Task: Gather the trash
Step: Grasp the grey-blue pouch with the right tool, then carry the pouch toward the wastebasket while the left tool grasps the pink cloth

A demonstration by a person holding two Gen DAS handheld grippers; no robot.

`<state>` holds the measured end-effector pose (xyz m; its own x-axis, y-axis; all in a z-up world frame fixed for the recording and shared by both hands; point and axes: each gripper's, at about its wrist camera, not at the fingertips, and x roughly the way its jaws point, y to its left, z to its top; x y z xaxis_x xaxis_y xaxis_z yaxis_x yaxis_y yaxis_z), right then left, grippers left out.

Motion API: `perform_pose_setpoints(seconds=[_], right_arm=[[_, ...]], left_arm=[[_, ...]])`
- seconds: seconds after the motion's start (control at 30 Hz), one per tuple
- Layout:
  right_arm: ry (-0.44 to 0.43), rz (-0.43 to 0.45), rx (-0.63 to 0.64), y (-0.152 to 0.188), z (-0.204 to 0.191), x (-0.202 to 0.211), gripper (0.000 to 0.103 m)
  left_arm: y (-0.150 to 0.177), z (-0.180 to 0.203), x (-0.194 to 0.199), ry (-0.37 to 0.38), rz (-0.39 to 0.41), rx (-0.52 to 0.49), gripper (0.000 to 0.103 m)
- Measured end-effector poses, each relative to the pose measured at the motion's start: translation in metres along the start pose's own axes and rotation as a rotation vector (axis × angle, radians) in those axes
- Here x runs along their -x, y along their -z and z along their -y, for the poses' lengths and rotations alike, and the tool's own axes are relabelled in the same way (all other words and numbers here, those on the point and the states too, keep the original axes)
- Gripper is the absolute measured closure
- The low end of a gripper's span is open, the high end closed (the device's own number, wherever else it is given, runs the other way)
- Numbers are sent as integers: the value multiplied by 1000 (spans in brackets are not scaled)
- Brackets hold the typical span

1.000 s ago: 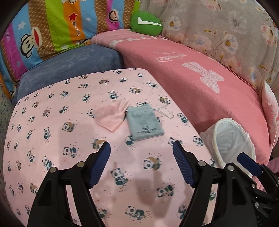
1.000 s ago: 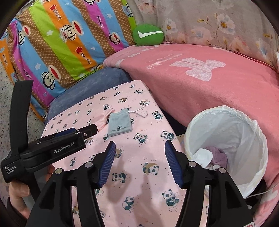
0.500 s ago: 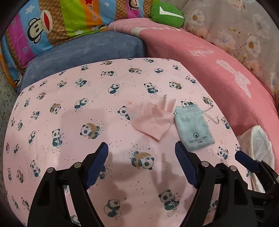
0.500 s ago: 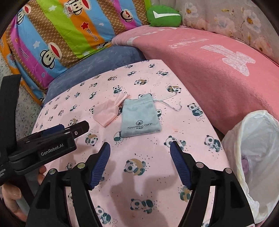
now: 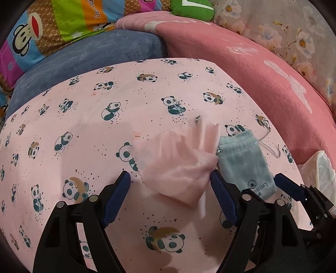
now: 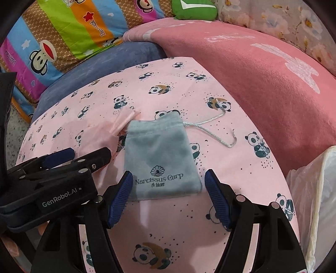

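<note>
A sheer pink pouch and a grey-blue drawstring pouch lie side by side on the pink panda-print tablecloth. My left gripper hangs open just over the pink pouch, its blue pads either side of the pouch's near end without pressing it. In the right wrist view, the grey-blue pouch lies flat with its silver cord trailing right. My right gripper stands open with its fingers beside the pouch's lower corners. The pink pouch is partly hidden by the left gripper.
A white bag-lined bin stands off the table's right edge. Behind the table are a pink blanket, a blue cushion, a striped monkey pillow and a green cushion.
Both grippers have come down and forward onto the pouches, which now fill the space between the fingers. The right jaws have widened slightly. The bin has slid to the right edge.
</note>
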<state>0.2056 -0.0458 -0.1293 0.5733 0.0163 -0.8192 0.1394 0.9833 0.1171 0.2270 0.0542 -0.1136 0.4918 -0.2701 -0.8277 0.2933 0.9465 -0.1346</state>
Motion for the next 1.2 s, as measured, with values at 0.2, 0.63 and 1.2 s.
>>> perform_pose_setpoints(seconds=[0.2, 0.63, 1.2], right_arm=[[52, 19, 43, -1, 1, -4, 57], [-51, 24, -8, 12, 17, 36, 95], [-57, 260, -94, 20, 68, 177, 95]], left_arm=[[2, 10, 2, 40, 0, -47, 60], [10, 32, 38, 91, 11, -47, 96], [12, 129, 133, 167, 168, -145, 96]])
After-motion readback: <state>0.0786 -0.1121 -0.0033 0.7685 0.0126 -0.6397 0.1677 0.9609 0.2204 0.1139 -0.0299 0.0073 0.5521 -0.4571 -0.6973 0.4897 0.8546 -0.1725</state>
